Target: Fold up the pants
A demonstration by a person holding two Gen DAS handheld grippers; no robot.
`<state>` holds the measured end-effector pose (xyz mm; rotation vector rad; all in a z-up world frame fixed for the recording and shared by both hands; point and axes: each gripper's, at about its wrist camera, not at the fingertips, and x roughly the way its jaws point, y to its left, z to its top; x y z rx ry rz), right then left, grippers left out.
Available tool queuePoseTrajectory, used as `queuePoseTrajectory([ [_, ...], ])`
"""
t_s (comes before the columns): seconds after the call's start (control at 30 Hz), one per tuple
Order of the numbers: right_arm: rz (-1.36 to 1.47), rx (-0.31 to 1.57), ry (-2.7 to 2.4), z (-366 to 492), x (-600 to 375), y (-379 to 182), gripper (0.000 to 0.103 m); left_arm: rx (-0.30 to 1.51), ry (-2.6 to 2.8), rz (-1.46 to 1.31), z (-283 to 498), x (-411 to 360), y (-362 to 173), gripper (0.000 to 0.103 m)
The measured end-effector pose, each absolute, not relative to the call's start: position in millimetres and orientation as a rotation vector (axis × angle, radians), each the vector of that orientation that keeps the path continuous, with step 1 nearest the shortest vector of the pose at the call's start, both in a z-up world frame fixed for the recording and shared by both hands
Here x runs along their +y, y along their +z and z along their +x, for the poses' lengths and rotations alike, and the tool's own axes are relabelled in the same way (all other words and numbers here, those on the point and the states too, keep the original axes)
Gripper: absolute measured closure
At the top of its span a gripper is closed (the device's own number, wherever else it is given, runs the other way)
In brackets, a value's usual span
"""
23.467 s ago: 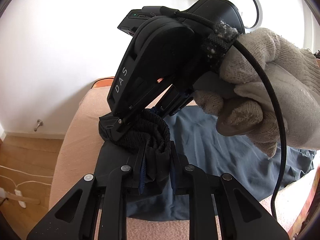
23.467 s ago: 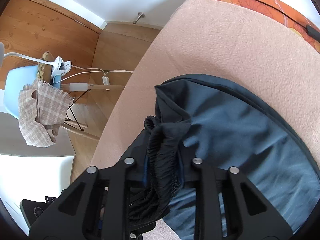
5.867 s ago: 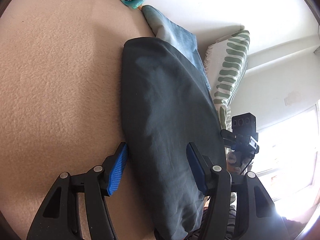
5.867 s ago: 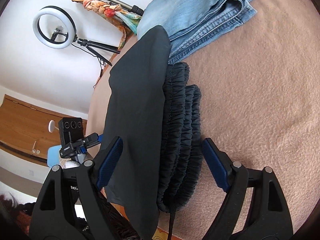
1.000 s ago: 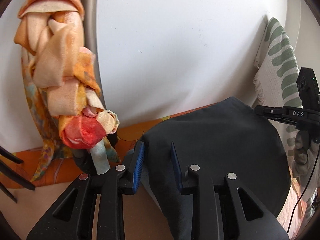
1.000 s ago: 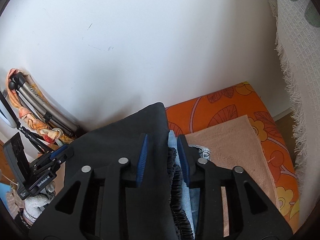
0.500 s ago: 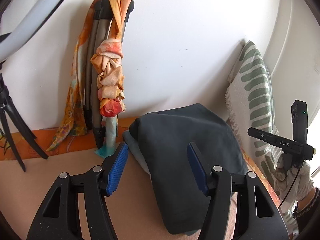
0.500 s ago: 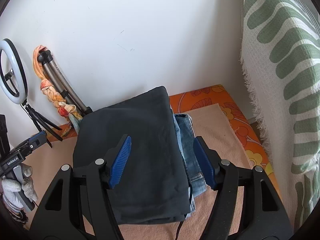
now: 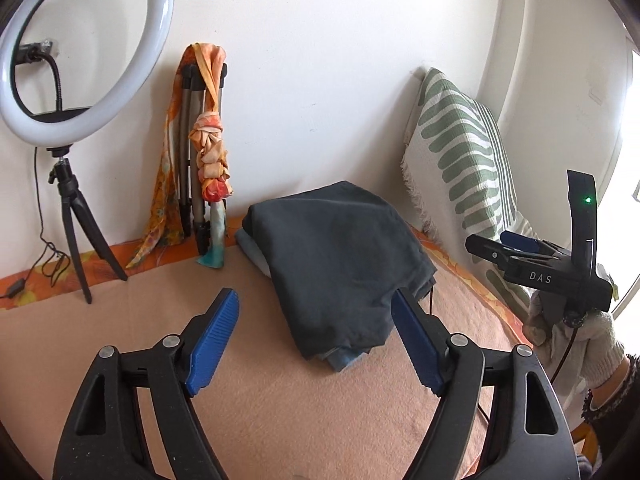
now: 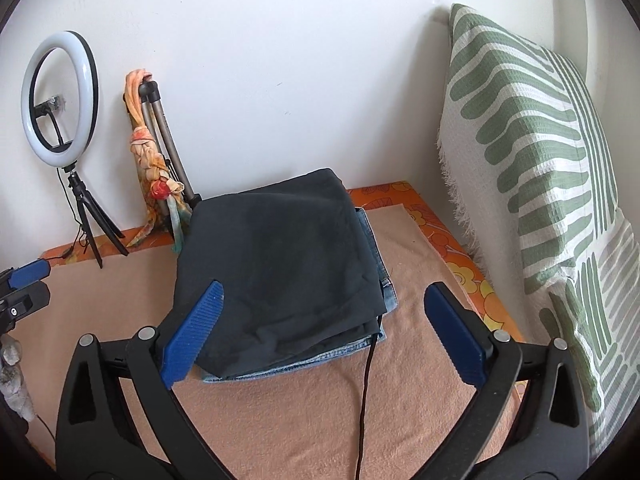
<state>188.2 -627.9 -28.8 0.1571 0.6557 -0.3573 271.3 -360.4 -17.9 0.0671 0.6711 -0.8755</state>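
The dark folded pants (image 9: 340, 264) lie on top of folded blue jeans (image 9: 344, 360) at the back of the peach blanket (image 9: 280, 400), near the wall. They also show in the right wrist view (image 10: 280, 272), with the jeans (image 10: 376, 264) sticking out beneath them. My left gripper (image 9: 316, 340) is open and empty, held back from the stack. My right gripper (image 10: 324, 332) is open and empty, just short of the stack's near edge. The right gripper also shows in the left wrist view (image 9: 504, 250), held by a gloved hand at the right.
A ring light on a tripod (image 9: 80, 80) stands at the back left. A folded tripod wrapped in an orange scarf (image 9: 204, 168) leans on the wall. A green-striped pillow (image 10: 540, 160) stands at the right. A black cord (image 10: 366, 392) runs from the stack toward me.
Both grippers have let go of the pants, opened and pulled back from the stack, which now lies further away in both views.
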Motion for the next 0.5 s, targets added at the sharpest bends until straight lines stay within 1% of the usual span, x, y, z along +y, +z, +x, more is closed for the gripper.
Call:
queuePoseTrajectory([
  [0.13,0.144,0.647,-0.359,170,-598,-29,0.000,0.623,-0.863,0.094,245,-339,-15,0.021],
  [0.3,0.139,0.652,-0.359,155,-567,-37,0.000,0.616,-0.856,0.082,228,-312,-18,0.017],
  [0.37,0.146,0.638,-0.359,148,-558,-37,0.000,0.602,-0.841,0.096,222,-305,-19,0.014],
  [0.43,0.166,0.621,-0.359,141,-550,-37,0.000,0.574,-0.825,0.115,217,-298,-21,0.008],
  [0.5,0.175,0.610,-0.366,136,-546,-39,0.000,0.542,-0.803,0.126,212,-293,-23,0.007],
])
